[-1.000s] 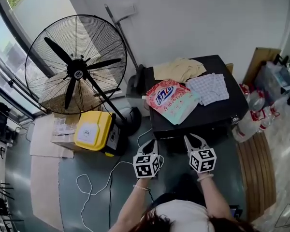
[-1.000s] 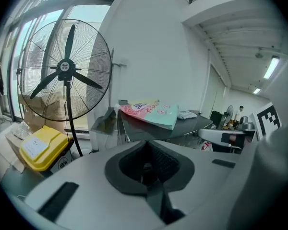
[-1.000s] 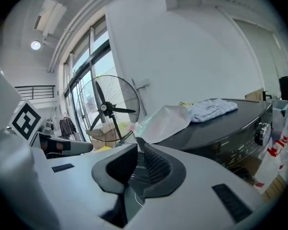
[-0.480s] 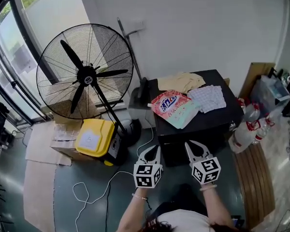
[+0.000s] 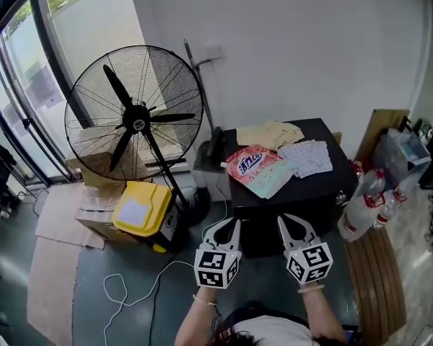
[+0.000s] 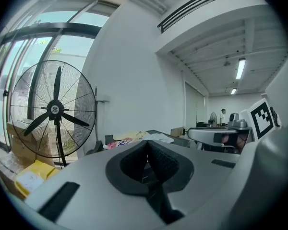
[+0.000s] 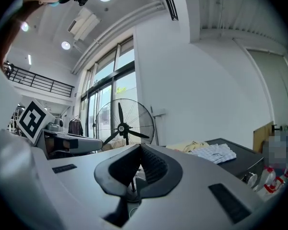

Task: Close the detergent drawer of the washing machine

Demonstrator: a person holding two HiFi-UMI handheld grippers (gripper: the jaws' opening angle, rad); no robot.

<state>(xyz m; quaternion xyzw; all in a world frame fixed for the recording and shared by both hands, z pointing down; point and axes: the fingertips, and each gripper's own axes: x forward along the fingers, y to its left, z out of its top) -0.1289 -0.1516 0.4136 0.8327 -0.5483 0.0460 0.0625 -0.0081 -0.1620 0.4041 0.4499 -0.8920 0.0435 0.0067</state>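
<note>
Both sets of jaws are shut tight, pads meeting, nothing between them: the left gripper and the right gripper are each empty. In the head view the left gripper and right gripper are held side by side in the air, apart from each other, both pointing at the front of the black washing machine and touching nothing. The detergent drawer cannot be made out; the machine's front is dark and seen steeply from above, partly behind the grippers. On the machine's top lie a pink detergent bag, a checked cloth just beside it and a beige cloth behind. Left of the machine stands a big black fan, with a yellow box on cardboard at its foot. A white cable loops on the floor. Plastic bottles stand right of the machine.
</note>
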